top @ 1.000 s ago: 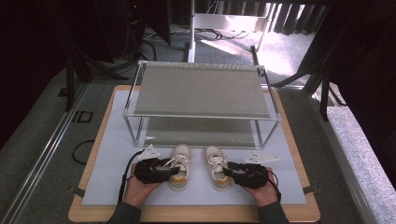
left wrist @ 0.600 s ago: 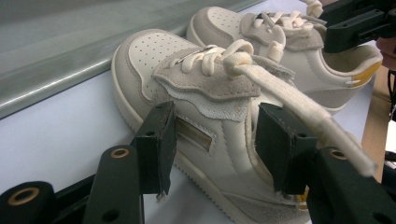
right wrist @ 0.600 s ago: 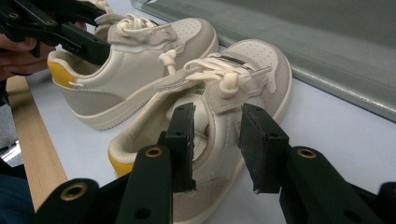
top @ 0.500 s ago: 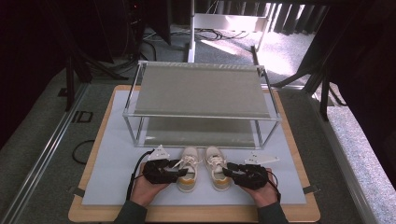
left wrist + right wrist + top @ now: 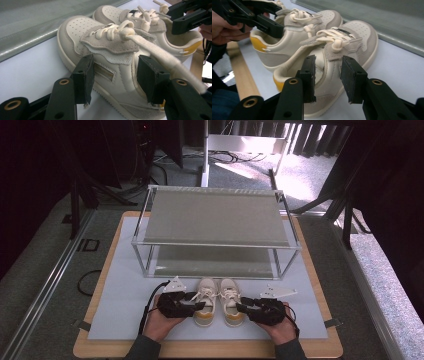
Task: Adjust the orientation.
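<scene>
While held — left tool (image 5: pixel 199 306): jaws clamped on left shoe (image 5: pixel 206 295) collar
Right tool (image 5: pixel 241 308): clamped on right shoe (image 5: pixel 231 295)
Axis: toes toward rack (image 5: pixel 215 216), straight ahead

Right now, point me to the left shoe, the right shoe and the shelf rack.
left shoe (image 5: pixel 205 296), high view, on its laced top.
right shoe (image 5: pixel 231 295), high view, on its laced top.
shelf rack (image 5: pixel 215 217), high view, on its top shelf.

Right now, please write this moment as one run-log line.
left tool: shut on left shoe side wall | right tool: shut on right shoe side wall | shoes: side by side before rack
</scene>
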